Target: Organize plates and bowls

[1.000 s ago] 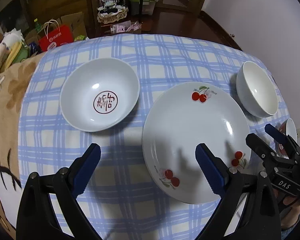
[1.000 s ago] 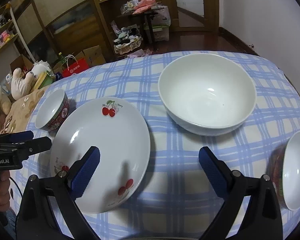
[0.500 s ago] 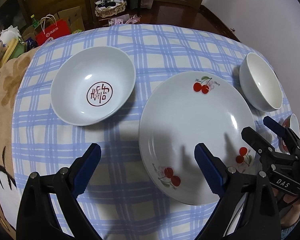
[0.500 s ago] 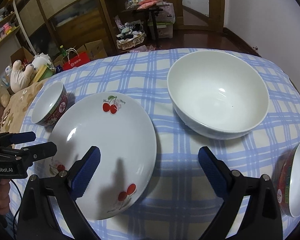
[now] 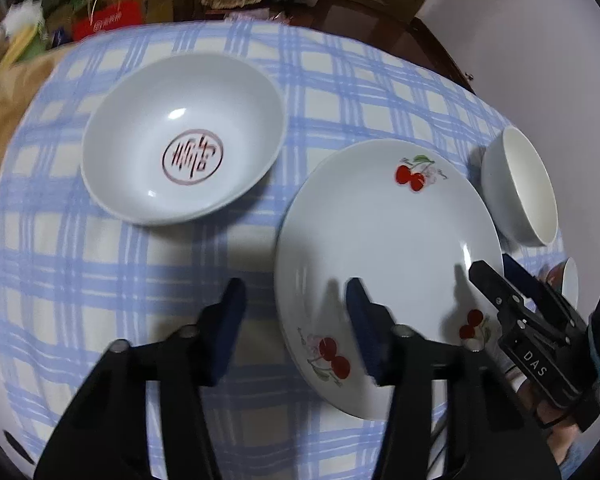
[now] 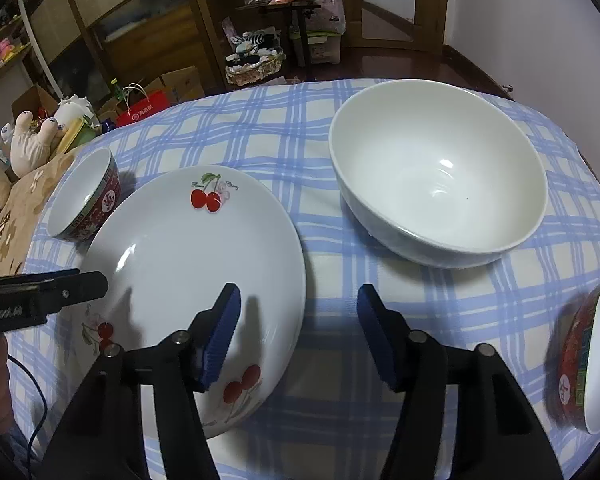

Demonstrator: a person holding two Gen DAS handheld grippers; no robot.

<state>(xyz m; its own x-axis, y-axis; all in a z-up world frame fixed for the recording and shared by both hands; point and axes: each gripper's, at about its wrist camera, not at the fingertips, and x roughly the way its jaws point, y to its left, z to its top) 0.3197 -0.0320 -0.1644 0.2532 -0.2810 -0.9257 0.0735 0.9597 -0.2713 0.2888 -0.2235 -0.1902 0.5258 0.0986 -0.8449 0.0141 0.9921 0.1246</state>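
While parted, both claws straddle cherry plate

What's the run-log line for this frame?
left tool: open, straddling cherry plate rim | right tool: open, same plate | nothing held

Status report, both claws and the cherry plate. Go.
Left claw open, straddling the cherry plate rim. Right claw open, at the plate's other edge. Plate flat on the cloth, ungripped. Nothing in the way.
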